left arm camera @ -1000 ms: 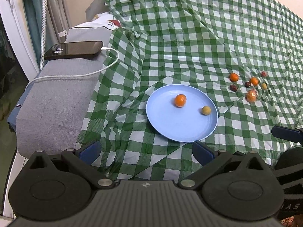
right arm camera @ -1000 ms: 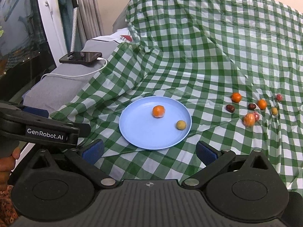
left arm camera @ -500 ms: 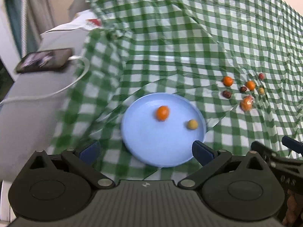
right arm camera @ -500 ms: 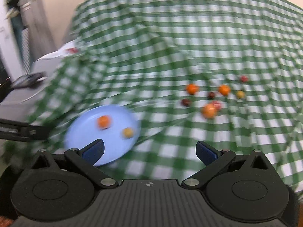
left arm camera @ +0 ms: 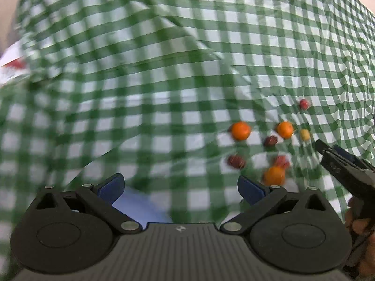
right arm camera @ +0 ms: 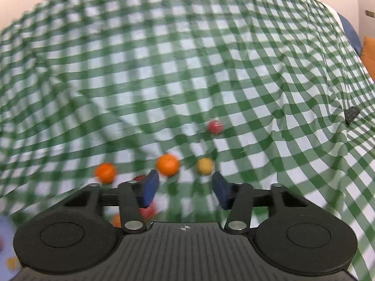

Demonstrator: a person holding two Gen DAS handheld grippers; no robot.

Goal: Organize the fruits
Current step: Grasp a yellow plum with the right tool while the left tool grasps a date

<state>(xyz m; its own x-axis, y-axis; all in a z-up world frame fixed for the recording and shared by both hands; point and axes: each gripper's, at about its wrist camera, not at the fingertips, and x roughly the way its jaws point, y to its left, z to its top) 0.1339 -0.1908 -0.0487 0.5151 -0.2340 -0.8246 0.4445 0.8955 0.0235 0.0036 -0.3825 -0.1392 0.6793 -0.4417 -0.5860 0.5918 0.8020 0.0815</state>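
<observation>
Several small loose fruits lie on the green checked cloth: oranges point(left arm camera: 240, 130) point(right arm camera: 167, 164), a yellow fruit point(right arm camera: 205, 165), a red one point(right arm camera: 215, 126) and dark red ones point(left arm camera: 236, 161). My left gripper point(left arm camera: 180, 187) is open and holds nothing. It hangs over the near edge of the blue plate point(left arm camera: 138, 206), left of the fruits. My right gripper point(right arm camera: 185, 188) is just short of the orange and the yellow fruit. Its jaws are closing with only cloth between them. The right gripper point(left arm camera: 328, 148) also shows at the right edge of the left wrist view. Both views are blurred.
The blue plate point(right arm camera: 4, 234) lies at the lower left of the right wrist view, with a small fruit point(right arm camera: 11, 262) on it. A small black object point(right arm camera: 351, 114) sits on the cloth at the far right. The cloth is creased and rises behind the fruits.
Both views have swept right, from the plate to the loose fruits, and come closer to the cloth. The right jaws have narrowed from wide open. The phone and grey surface have left view.
</observation>
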